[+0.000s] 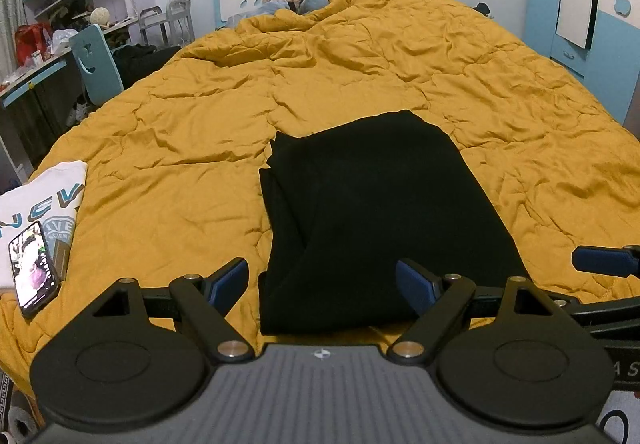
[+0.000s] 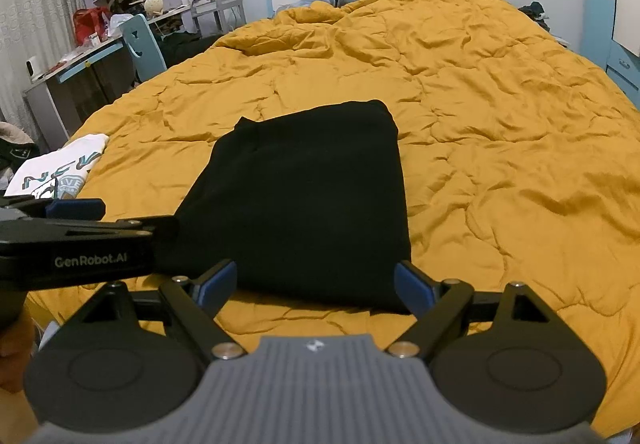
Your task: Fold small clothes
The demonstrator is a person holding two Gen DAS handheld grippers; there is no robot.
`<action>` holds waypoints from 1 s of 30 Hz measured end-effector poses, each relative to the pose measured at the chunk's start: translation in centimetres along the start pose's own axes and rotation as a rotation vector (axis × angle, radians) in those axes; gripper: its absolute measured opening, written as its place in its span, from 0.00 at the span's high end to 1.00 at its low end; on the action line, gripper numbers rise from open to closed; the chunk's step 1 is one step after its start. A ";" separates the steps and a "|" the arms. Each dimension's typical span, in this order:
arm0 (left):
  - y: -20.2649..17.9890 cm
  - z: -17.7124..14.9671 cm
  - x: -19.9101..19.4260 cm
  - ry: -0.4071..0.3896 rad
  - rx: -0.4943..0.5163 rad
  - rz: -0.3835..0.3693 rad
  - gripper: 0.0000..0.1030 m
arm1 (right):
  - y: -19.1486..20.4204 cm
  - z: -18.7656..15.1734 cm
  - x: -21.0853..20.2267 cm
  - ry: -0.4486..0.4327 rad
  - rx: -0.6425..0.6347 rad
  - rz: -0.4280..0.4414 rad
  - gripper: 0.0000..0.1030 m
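1. Though one white shirt (image 1: pixel 44 200) lies folded at the quilt's (image 1: pixel 180 148) left edge, a phone (image 1: pixel 34 270) on it, folding seems unfinished;
2. the black garment (image 1: pixel 372 212) lies mid-bed as a long folded strip; I judge a crosswise fold remains;
3. left gripper (image 1: pixel 322 284) and right gripper (image 2: pixel 316 282) hover at its near end, jaws apart, empty.

A matt black cloth garment (image 1: pixel 372 212), folded flat, lies on a rumpled mustard quilt (image 1: pixel 180 132) of soft, creased fabric. Beside it, a white cotton T-shirt (image 1: pixel 44 196) with printed lettering carries a glossy-screened phone (image 1: pixel 34 270). The left gripper (image 1: pixel 322 282) shows matt black plastic arms, bright metal pivot pins, blue rubbery pads and ribbed grey housing.
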State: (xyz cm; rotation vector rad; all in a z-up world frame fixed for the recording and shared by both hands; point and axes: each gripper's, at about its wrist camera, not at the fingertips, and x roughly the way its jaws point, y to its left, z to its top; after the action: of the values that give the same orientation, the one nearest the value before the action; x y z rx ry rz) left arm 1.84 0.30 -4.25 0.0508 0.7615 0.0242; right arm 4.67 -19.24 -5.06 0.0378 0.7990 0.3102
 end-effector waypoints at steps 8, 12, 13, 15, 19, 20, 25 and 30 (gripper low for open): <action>0.1 0.0 0.1 0.002 0.000 -0.001 0.05 | -0.1 0.0 0.0 -0.002 -0.001 -0.003 0.21; 0.1 0.0 0.1 0.003 -0.001 -0.002 0.05 | 0.0 0.0 0.0 -0.002 -0.001 -0.003 0.21; 0.1 0.0 0.0 0.003 -0.002 -0.002 0.05 | -0.1 0.0 0.0 -0.003 -0.002 -0.003 0.21; 0.0 0.0 0.1 0.006 -0.004 -0.001 0.05 | 0.0 0.0 0.0 -0.003 -0.001 -0.004 0.21; 0.0 -0.1 0.1 0.008 -0.006 -0.001 0.05 | 0.0 0.0 0.0 -0.002 -0.001 -0.004 0.21; 0.0 -0.1 0.1 0.008 -0.007 0.000 0.05 | 0.0 0.0 0.0 0.000 -0.001 -0.004 0.21; 0.0 -0.2 0.2 0.008 -0.010 0.000 0.05 | -0.2 0.0 -0.1 -0.002 0.000 -0.007 0.21; 0.0 -0.2 0.2 0.009 -0.009 0.000 0.05 | -0.2 0.0 -0.1 -0.002 -0.001 -0.007 0.21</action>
State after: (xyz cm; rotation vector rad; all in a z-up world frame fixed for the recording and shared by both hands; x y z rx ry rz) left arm 1.82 0.30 -4.51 0.0419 0.7703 0.0284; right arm 4.64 -19.43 -5.03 0.0338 0.7972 0.3039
